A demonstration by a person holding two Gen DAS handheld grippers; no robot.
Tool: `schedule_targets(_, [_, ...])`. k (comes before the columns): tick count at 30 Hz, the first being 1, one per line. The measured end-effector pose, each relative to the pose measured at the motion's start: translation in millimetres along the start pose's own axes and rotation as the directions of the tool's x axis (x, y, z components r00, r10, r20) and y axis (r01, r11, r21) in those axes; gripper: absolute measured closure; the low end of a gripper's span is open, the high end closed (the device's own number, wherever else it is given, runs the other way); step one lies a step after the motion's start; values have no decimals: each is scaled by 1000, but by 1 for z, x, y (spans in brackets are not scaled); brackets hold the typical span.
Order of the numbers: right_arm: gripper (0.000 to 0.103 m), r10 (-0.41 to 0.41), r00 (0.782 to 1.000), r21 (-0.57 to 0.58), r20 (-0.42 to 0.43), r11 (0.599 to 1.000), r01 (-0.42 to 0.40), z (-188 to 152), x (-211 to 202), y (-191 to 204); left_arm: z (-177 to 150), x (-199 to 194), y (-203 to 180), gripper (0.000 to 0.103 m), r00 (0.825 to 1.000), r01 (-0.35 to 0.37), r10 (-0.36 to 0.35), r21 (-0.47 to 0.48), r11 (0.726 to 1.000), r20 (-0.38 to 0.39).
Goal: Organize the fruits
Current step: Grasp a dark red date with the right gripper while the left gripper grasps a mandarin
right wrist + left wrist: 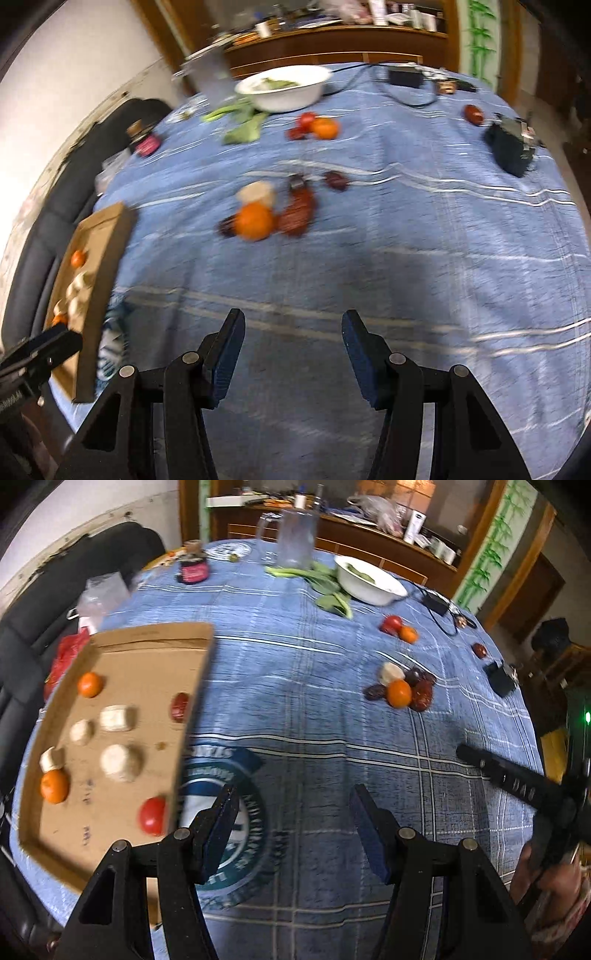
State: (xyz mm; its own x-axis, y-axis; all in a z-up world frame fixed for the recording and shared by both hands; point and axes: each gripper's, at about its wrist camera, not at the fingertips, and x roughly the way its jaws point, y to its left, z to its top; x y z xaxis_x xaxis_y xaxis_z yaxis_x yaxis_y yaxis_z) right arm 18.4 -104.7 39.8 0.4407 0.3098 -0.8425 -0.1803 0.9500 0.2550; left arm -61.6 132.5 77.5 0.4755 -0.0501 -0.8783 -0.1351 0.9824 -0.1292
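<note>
Holding both tools above the blue plaid tablecloth [314,709], you have nothing in either one. Your left gripper [291,827] shows its flat dark-blue pads spread wide, bare cloth between them. Your right gripper [291,354] is likewise parted and empty.

The shallow brown cardboard tray [155,638] sits at your left, matte, with low folded walls. Inside it: two round glossy orange tangerines [89,684], two smooth red tomatoes [152,815], and four pale, chalky cut chunks [117,718], loosely scattered and mostly apart.

Out on the cloth, mid-table, a cluster lies touching: one orange tangerine [254,220], a pale chunk [257,192] just behind it, and wrinkled dark-red dates [297,216] beside. Farther back, a tomato and a tangerine [325,128] touch, near the white round bowl [291,96]. One lone date [474,113] rests by the black box [511,147].
</note>
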Motion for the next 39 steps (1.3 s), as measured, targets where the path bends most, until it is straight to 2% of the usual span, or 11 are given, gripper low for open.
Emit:
schedule_targets(4, [45,25,1000,26,7,999,-26,16,10,-15,0,16,-9,42,1000,9,-8,26,1000,-26])
schedule_targets(9, [45,62,998,1,28,998,-62,36,26,-2,7,26,-11,42,999,36,-35,31,999,-22])
schedule_targets(16, [45,40,999,-29,33,999,-39,60,54,14,18,29,-8,42,999,52,-52,25,998,-2])
schedule_targets(22, [65,69,997,-19,19,997,-69,67,68,16,21,36,-8,42,998,69,-68,17,998,-13])
schedule_targets(24, [77,77,997,-18,13,997,-76,68,67,15,24,40,-10,42,996,90,-90,13,996,-18])
schedule_targets(26, [77,99,995,3,7,995,-99,66,63,8,29,44,-15,42,993,121,-120,16,993,-22])
schedule_targets(33, [77,0,1000,43,27,999,-1,52,37,-26,55,64,-50,42,984,177,-176,126,976,-16])
schedule_targets(37, [77,-8,999,44,31,999,7,46,28,-38,76,81,-74,43,979,203,-204,195,959,-18])
schedule_targets(39, [76,-5,1000,45,31,999,4,44,27,-41,84,89,-86,50,979,204,-205,244,948,-21])
